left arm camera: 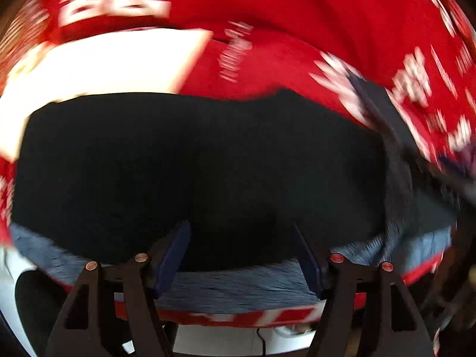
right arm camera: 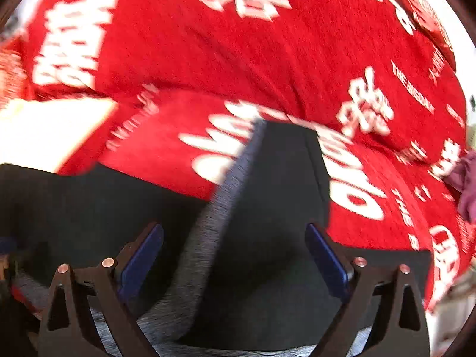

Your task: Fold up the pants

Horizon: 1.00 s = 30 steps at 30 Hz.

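My left hand-held gripper [left arm camera: 242, 248] stands partly open over the pants [left arm camera: 190, 166], both blue pads clear of the cloth, gripping nothing. My right hand-held gripper [right arm camera: 235, 254] is spread wide, also empty, above the same pants [right arm camera: 267, 208]. I count one pair, black with a grey ribbed band, lying on one red blanket [left arm camera: 297, 29] printed with white letters. Only the left view shows the band running along the near edge; only the right shows a folded edge [right arm camera: 238, 172] and a purple cloth [right arm camera: 467, 184] at the far right.
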{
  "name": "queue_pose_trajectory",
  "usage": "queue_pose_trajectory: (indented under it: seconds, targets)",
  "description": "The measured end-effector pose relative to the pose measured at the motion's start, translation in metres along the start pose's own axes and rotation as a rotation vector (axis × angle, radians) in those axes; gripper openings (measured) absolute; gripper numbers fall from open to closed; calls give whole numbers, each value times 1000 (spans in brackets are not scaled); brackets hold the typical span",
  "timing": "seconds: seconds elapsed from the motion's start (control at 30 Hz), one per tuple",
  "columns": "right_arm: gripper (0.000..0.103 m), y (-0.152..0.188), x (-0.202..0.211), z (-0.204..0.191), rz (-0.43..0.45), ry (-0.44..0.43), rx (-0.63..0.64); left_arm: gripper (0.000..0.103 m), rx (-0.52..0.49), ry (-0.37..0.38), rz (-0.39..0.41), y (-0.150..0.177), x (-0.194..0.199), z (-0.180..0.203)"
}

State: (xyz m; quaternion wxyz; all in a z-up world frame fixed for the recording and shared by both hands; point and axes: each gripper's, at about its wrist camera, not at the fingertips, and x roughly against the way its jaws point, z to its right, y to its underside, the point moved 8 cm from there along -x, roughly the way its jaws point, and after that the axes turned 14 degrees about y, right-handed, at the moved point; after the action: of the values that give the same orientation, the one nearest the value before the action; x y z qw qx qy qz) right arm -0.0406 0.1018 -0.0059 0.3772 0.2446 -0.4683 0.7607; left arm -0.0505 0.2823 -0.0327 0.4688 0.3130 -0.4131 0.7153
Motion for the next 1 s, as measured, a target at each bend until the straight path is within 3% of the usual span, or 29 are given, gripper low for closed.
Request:
queue_pose_trajectory:
  seconds: [0.1,0.17,0.27,0.4,0.5,0.53,0.57,0.6,0.63,0.77,0.9,0.97,1.0]
  targets:
    - [97,4,-1,-9,-9,-4,12,73,-71,-48,-45,11,-17,13]
    - [97,-1,3,-16,7,28,32,86,-71,-80,-34,6,-18,10]
    - [98,-10,-6,-32,5,82,91,86,-10,-27,-50,7,-19,1]
    - [98,-26,-28,-39,-16,152,154,86,-22,-45,-50,4,-18,-1]
    - [97,-26,-56,-32,-127,170,128,86,-29,-53,-48,9,-17,3]
    - [92,-25,-60,-28,-148,138,91,86,-28,-52,-49,9,-18,3]
    - [80,-24,-62,-21,-170,113,45,86,-27,-51,-51,9,-18,3]
    - [37,-22,-64,-14,-191,104,16,86,-29,-52,-51,11,-17,2]
    - [28,-19,-65,-7,-215,91,-3,86,-31,-55,-52,10,-17,2]
    - [25,-16,-59,-3,-217,84,-9,87,-37,-72,-51,10,-19,4]
    - [34,-27,-69,-18,-212,139,61,87,-35,-71,-51,10,-19,4]
    - [34,-30,-82,-20,-223,148,66,87,-35,-71,-53,10,-19,4]
    - [29,-30,-90,-20,-237,152,62,87,-35,-71,-54,10,-18,4]
